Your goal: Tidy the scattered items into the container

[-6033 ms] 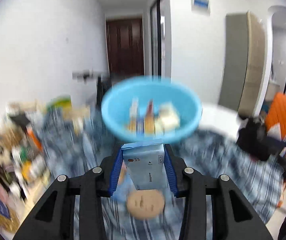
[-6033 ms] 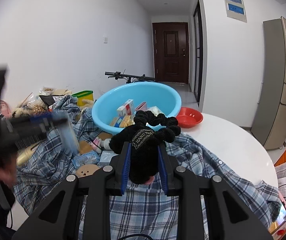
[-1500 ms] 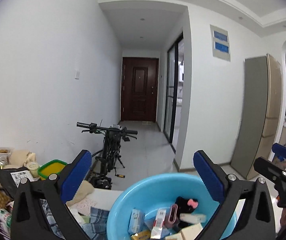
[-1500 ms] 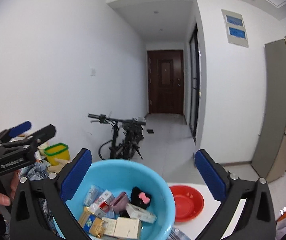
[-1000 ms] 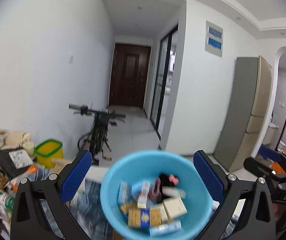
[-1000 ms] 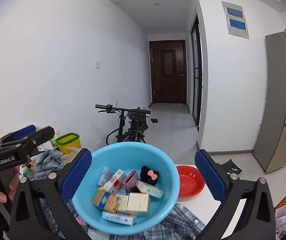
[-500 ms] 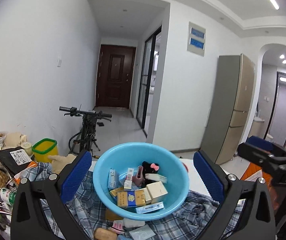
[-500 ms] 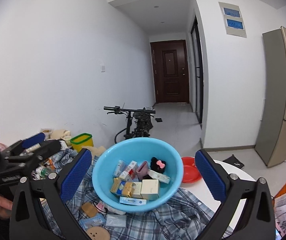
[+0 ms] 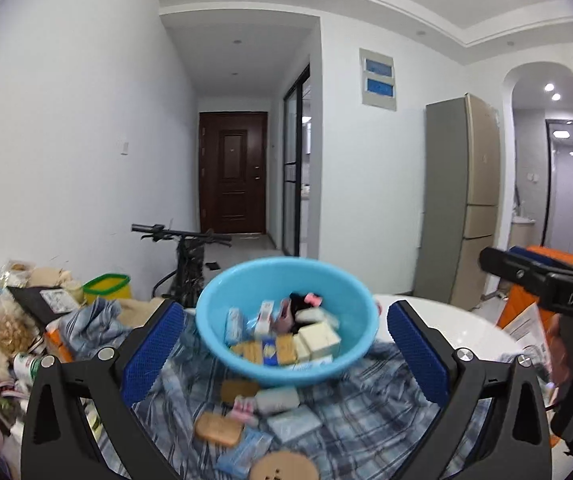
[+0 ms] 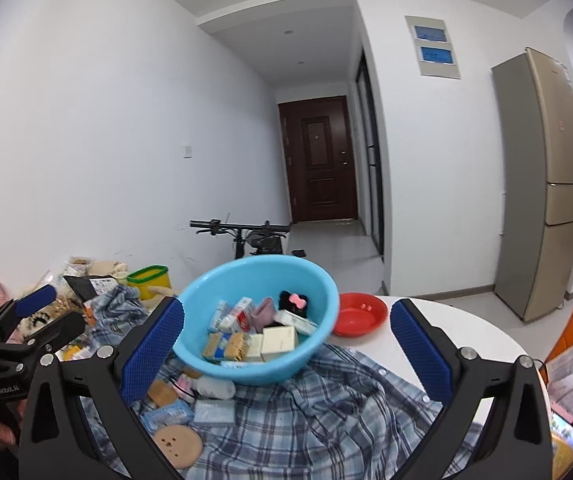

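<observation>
Right now your left gripper and right gripper are both spread wide, empty, facing the blue basin on the plaid cloth, with what look like small packets scattered before it.

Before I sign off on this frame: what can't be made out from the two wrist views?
- Labels on the boxes in the blue basin: too small, and blurred in the left view.
- Round tan disc: cut off by the bottom edge, left view.
- Loose packets on the plaid cloth: partly hidden behind the right gripper jaws.
</observation>
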Demonstrator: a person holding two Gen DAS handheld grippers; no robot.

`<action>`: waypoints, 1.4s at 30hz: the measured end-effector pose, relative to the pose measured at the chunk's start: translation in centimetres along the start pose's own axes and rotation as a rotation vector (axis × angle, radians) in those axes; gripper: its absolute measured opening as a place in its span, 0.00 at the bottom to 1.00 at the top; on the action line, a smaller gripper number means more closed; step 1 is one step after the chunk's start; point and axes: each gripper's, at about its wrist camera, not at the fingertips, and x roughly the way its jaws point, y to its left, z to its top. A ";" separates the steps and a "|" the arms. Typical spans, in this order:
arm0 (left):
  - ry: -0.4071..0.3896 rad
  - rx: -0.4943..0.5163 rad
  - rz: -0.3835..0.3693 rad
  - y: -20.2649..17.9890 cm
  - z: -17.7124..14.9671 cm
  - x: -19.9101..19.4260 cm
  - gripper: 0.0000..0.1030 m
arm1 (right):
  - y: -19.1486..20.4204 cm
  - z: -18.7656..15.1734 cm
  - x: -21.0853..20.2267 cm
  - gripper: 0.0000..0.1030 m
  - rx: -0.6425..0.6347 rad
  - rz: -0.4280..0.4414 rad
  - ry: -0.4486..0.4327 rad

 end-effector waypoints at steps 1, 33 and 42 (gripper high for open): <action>0.009 -0.005 0.003 0.1 -0.8 0.2 1.00 | -0.1 -0.6 -0.1 1.00 0.000 -0.005 -0.001; 0.002 -0.064 0.108 1.0 -12.2 1.5 1.00 | 0.7 -12.2 0.0 1.00 -0.097 0.003 -0.103; -0.002 -0.035 0.136 0.9 -13.2 1.6 1.00 | 0.9 -13.4 0.1 1.00 -0.124 0.013 -0.101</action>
